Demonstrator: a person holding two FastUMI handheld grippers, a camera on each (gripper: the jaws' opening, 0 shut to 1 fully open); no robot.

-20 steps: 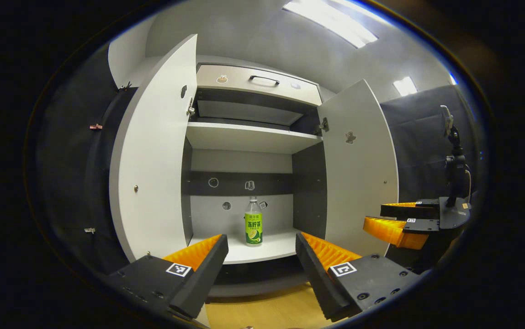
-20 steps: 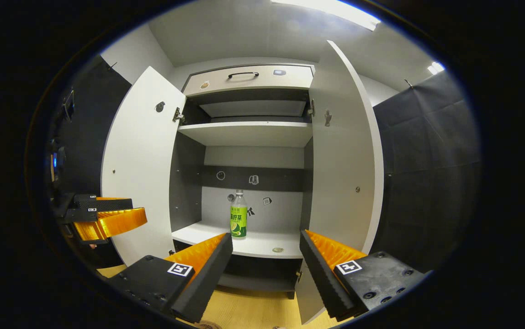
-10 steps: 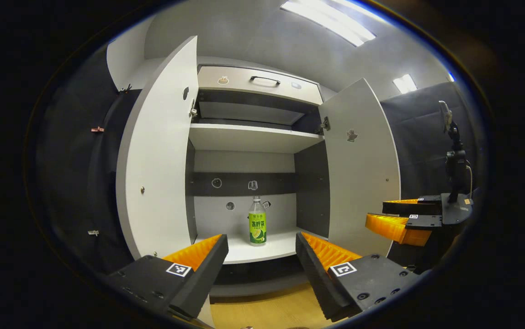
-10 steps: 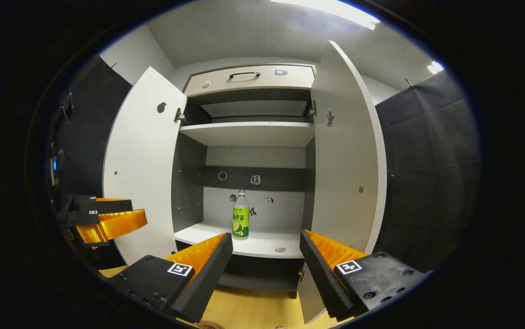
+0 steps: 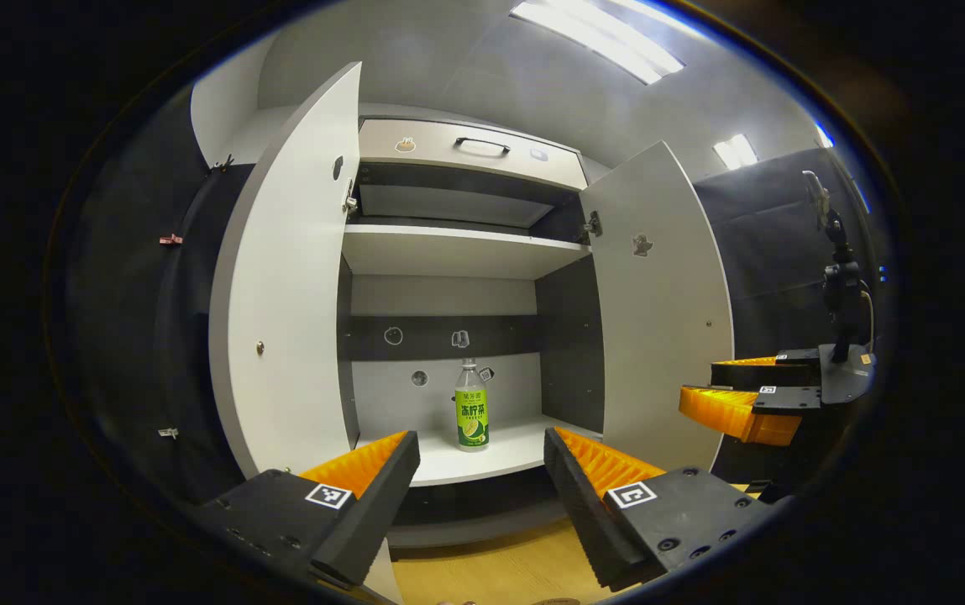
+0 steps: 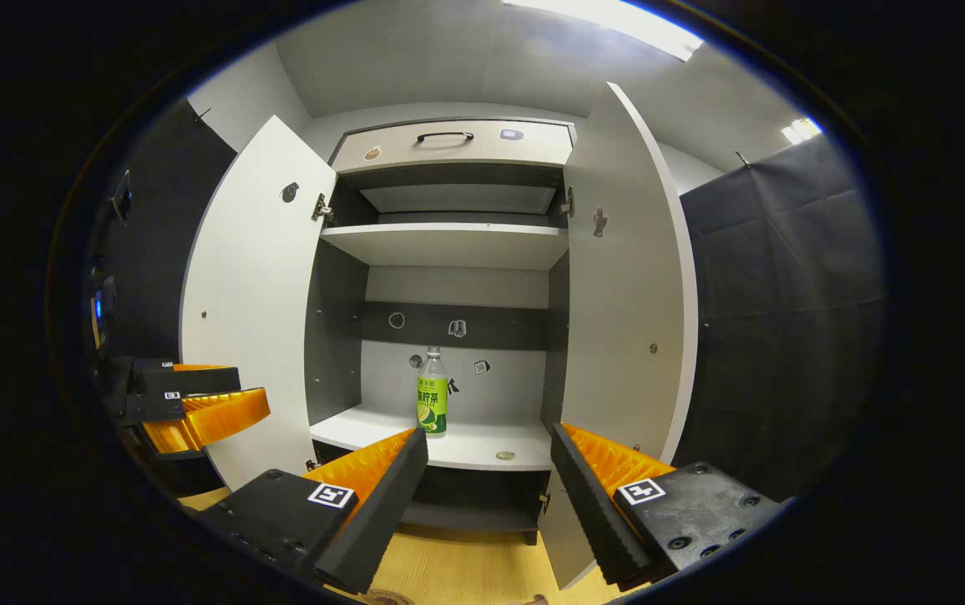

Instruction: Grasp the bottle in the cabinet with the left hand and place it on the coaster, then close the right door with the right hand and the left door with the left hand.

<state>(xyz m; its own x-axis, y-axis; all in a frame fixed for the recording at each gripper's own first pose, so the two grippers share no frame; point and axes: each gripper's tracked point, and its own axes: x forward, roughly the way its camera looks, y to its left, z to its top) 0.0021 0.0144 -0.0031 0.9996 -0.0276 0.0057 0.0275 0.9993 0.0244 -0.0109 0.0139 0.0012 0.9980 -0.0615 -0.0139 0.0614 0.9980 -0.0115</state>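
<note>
Left gripper view: left gripper (image 5: 482, 496) near, fingers spread wide, nothing held, aimed at open cabinet (image 5: 457, 252). Bottle (image 5: 471, 409) upright on lower shelf (image 5: 516, 445), toward the back, seen between the 2 fingers and well beyond them. Left door (image 5: 285, 277) and right door (image 5: 663, 311) both swung open. Drawer (image 5: 469, 151) with dark handle across the top. Right gripper (image 5: 742, 395) far right, beside right door, fingers apart, empty. Wooden floor (image 5: 490, 571) below.

Right gripper view: right gripper (image 6: 490, 496) near, fingers wide apart, nothing between them. Bottle (image 6: 432, 393) standing on lower shelf (image 6: 364, 433), well apart from fingertips. Small round object (image 6: 505, 455), possibly the coaster, near shelf front edge, right of bottle; too small to confirm. Left door (image 6: 251, 302) and right door (image 6: 629, 286) open. Left gripper (image 6: 196, 403) at far left, beside left door, fingers slightly apart, empty.
</note>
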